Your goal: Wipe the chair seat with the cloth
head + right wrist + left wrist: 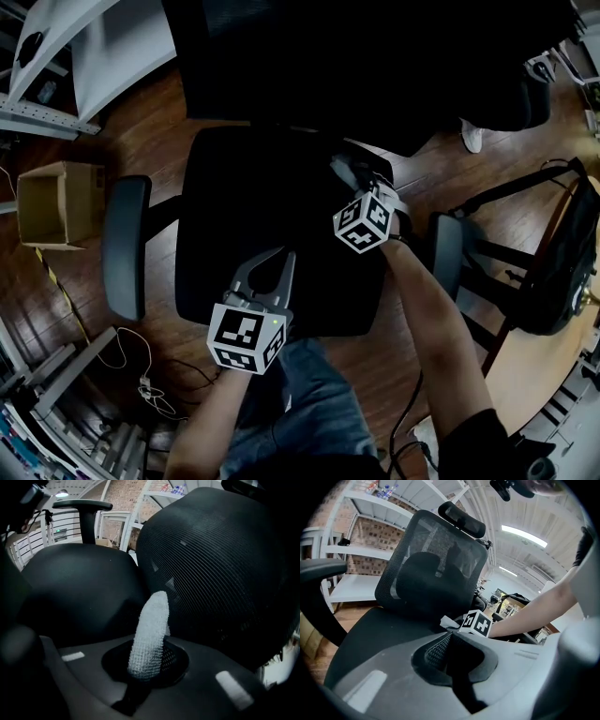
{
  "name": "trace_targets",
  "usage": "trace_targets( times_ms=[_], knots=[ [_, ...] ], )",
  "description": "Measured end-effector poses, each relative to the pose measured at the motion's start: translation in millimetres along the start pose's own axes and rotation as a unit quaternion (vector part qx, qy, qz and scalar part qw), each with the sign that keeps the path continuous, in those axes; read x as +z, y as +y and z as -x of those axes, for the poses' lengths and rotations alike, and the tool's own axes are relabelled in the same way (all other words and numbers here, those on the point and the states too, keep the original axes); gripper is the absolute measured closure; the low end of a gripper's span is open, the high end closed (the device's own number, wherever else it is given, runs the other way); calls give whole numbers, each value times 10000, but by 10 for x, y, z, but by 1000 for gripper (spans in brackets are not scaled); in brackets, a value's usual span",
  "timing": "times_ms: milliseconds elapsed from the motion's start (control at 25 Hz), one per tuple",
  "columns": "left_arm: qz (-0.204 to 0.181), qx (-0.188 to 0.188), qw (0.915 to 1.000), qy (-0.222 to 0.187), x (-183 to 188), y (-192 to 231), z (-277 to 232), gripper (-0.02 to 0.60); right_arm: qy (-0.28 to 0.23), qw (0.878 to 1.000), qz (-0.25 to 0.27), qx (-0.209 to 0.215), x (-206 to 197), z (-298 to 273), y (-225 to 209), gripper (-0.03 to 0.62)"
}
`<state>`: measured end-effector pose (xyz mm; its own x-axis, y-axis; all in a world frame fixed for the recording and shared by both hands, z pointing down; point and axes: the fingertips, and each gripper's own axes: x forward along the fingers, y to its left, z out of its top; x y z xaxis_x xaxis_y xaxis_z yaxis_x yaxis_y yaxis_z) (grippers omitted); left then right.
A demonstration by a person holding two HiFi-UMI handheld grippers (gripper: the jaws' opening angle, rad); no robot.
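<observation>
Nearest to the person, the left gripper (270, 261) sits over the near edge of the chair seat (225, 216). Its jaws are pressed together with nothing between them. Whether it touches the seat cannot be told. Below it, at the near edge of the head view, are the person's legs in blue jeans (309, 412).

Farther in and to the right, the right gripper (354, 178) points toward the far right part of the seat. Its jaws pinch a white cloth (151, 630), which stands up out of them as a narrow knobbly roll. In the right gripper view the cloth's tip is in front of the dark gap where the seat meets the backrest (220, 573). From the left gripper view, a small pale corner of the cloth shows just left of the right gripper's marker cube (477, 623).

A grey armrest (125, 246) stands to the left of the seat, and another (446, 253) to the right, just beside the person's right forearm. The mesh backrest rises at the far side of the seat, with a headrest (461, 520) on top.

On the wooden floor (150, 141), an open cardboard box (56, 204) lies to the left, and cables (141, 370) trail at the near left. A dark bag (562, 272) sits to the right. White shelves (75, 56) stand at the far left.
</observation>
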<state>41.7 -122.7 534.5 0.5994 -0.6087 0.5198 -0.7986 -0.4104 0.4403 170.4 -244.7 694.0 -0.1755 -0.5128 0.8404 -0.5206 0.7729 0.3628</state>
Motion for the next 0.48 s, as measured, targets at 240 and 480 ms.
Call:
trace_targets(
  times_ms=[240,480],
  knots=[
    [-109,-55,9999,44,-108,-108,159,577,-93,9998,-147,10,-36,215,313,583],
    [-255,-161,9995,79,-281,-280,370,577,-200,9996,-216,25,-95,516,721,583]
  ],
)
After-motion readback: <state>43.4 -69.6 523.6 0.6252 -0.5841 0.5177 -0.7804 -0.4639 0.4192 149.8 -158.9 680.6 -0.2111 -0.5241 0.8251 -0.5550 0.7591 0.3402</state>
